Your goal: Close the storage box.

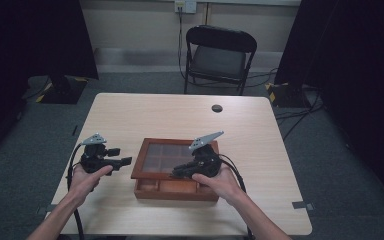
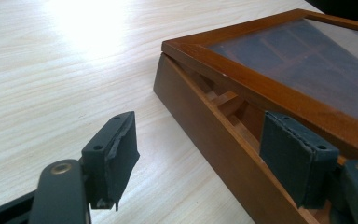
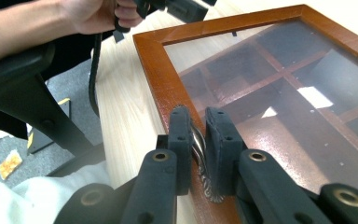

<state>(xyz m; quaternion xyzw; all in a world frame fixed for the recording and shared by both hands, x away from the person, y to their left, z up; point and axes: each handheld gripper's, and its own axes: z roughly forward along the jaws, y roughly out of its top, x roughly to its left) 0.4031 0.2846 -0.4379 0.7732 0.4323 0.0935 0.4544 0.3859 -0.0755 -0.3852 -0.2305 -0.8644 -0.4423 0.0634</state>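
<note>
Two grippers work at a wooden box point(image 1: 175, 190) near the front middle of a pale wood-grain table point(image 1: 180, 112). The right gripper point(image 3: 199, 140) has its padded jaws nearly closed on a twisted metal handle point(image 3: 199, 144) at the front edge of the glass-paned lid point(image 3: 279, 88), a detail the high view hides behind the hand. The left gripper point(image 2: 196, 154) stands wide apart and empty, just left of the box; its view shows the lid lifted slightly off the base, with dividers in the gap. Beyond the box stands a black chair point(image 1: 220, 52).
</note>
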